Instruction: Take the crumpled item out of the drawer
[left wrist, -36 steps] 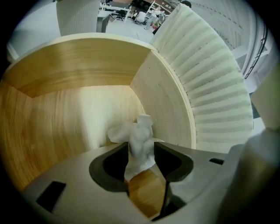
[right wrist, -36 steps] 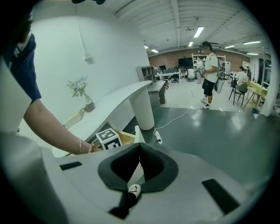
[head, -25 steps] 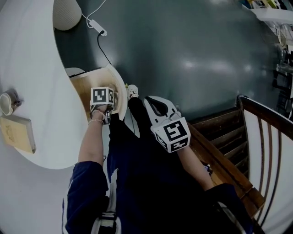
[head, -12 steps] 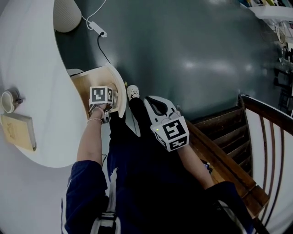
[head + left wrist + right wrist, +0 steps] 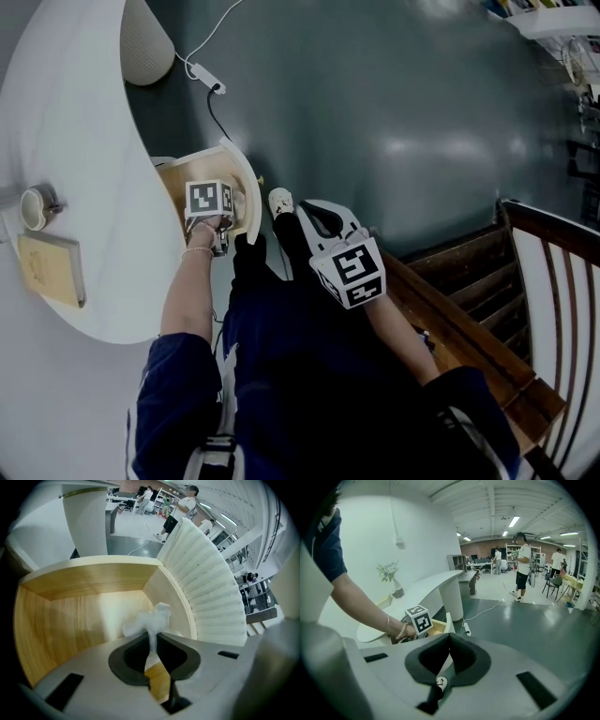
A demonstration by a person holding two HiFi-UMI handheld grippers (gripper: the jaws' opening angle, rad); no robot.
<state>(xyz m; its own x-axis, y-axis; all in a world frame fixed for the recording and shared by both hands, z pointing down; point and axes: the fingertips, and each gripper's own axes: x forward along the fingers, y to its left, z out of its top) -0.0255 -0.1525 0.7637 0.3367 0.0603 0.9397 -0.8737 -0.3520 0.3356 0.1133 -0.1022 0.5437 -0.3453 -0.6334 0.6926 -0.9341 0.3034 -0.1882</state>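
Crumpled item pinched inside the open drawer
White desk at 9 o'clock in the head view, drawer at 10. The left gripper is nearly closed, nipping the item at its 12 o'clock. The right gripper, at 3, is closed and empty.

The person wore a dark navy top with short sleeves, dark trousers, a thin bracelet at the left wrist and a white shoe. The left gripper and the right gripper had smooth pale grey shells with black pads at the jaws. Each carried a white cube printed with black square markers.
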